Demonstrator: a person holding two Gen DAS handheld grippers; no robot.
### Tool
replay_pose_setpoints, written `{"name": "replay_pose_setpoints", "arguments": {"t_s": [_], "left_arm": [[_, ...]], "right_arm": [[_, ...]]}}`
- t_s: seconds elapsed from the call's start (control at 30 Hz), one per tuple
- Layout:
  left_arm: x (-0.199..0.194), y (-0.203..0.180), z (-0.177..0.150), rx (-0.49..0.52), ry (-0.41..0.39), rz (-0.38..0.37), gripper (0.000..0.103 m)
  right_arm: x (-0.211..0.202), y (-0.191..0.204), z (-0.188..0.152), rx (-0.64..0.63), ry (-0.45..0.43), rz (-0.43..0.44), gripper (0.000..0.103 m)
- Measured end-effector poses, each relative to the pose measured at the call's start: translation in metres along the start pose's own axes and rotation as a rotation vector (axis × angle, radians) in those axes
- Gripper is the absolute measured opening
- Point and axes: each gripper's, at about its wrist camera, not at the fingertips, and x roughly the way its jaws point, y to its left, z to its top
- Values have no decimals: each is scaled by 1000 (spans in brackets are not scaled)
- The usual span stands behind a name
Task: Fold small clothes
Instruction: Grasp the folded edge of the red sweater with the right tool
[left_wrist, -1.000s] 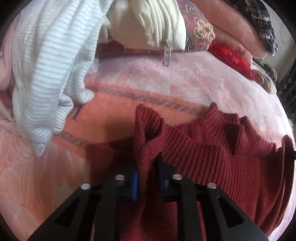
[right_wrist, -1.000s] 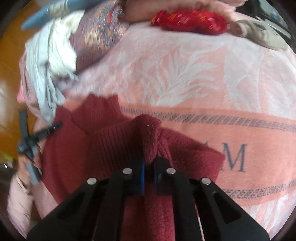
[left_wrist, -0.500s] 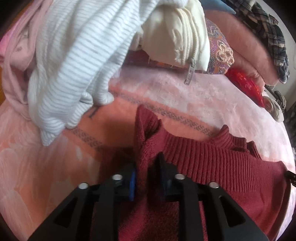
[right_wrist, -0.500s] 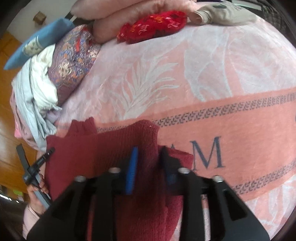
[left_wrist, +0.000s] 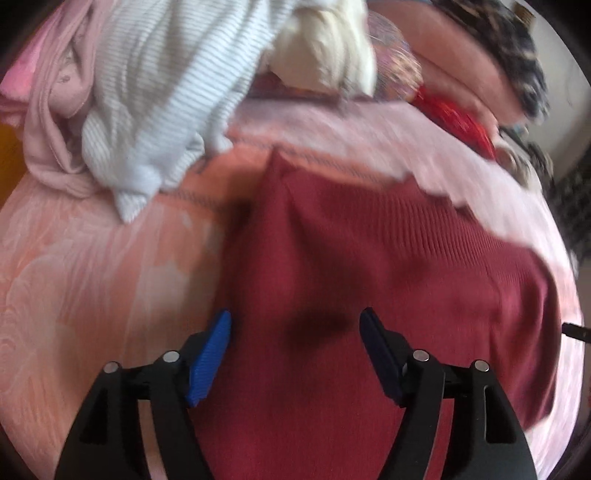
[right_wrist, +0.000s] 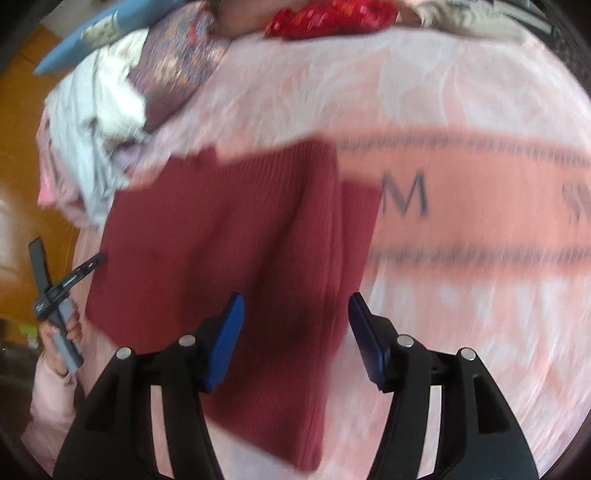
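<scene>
A dark red ribbed sweater (left_wrist: 369, 258) lies folded flat on the pink blanket (left_wrist: 92, 258). My left gripper (left_wrist: 295, 332) hovers over its left part, jaws opening, pads clear of the knit. In the right wrist view the same sweater (right_wrist: 221, 240) lies as a rectangle with a narrower layer showing along its right edge. My right gripper (right_wrist: 295, 317) hangs above that right edge, jaws also opening, nothing pinched. The left gripper (right_wrist: 55, 280), held in a person's hand, shows at the sweater's left side. Both views are motion-blurred.
A heap of clothes sits at the back left: a white striped knit (left_wrist: 166, 110), a pale pink garment (left_wrist: 48, 122) and a cream jacket (left_wrist: 325, 59). A red pouch (right_wrist: 325, 14) and pillows line the far edge. Orange floor (right_wrist: 22, 129) shows left of the bed.
Both grippers let go of the sweater folds they pinched, and their jaws spread wide. The raised ridges of knit have dropped flat. Both views have swung over the sweater.
</scene>
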Motion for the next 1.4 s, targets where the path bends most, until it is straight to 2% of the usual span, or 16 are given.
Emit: {"name": "replay_pose_setpoints", "arguments": {"t_s": [0.17,0.23,0.3,0.37,0.53,0.6,0.7,0.83,0.93,1.03,1.07,1.1,1.13,1.23,1.3,1.4], "left_arm": [[-9,-5,-29,44,-2,5,77],[-10,-7,-37,61,-7,22,77],[-11,-10,-42,81,-15,36,79],[-11,-13,-42,93,-16,43,80],[-22,-11,-42,59,-22,-6,79],[-20,-11,-43,62,-11,-25,80],[-5,-9,-48,87,14,10,80],[-1,-8,-50,103,7,1,81],[-3,-7,-48,90,13,-9,81],[-15,-7,-42,67,6,-30,80],[-23,-7,-38,53,-1,-63,80],[-30,-7,-36,34,-9,-88,80],[-38,-8,-33,10,-17,-124,80],[-53,-18,-27,-24,-26,-213,80],[-55,-29,-24,6,-26,-239,81],[-46,-46,-23,48,-25,-224,81]], "right_arm": [[10,2,-52,-25,85,22,57],[16,4,-65,-45,112,28,46],[16,7,-73,-77,96,-1,25],[10,8,-76,-94,78,-4,10],[-23,2,-82,-84,26,113,8],[-20,-3,-86,-80,41,72,8],[14,-22,-92,-16,121,49,8],[18,-23,-94,-17,120,58,8],[14,-19,-93,-41,127,40,11],[2,-9,-84,-53,100,35,27],[-6,-7,-79,-64,72,23,38],[-17,-5,-73,-67,37,9,55],[-24,-3,-67,-63,7,8,59],[-37,-1,-48,-53,-34,-8,60],[-32,-2,-34,-46,-26,-22,61],[-15,-6,-23,-27,10,-29,61]]}}
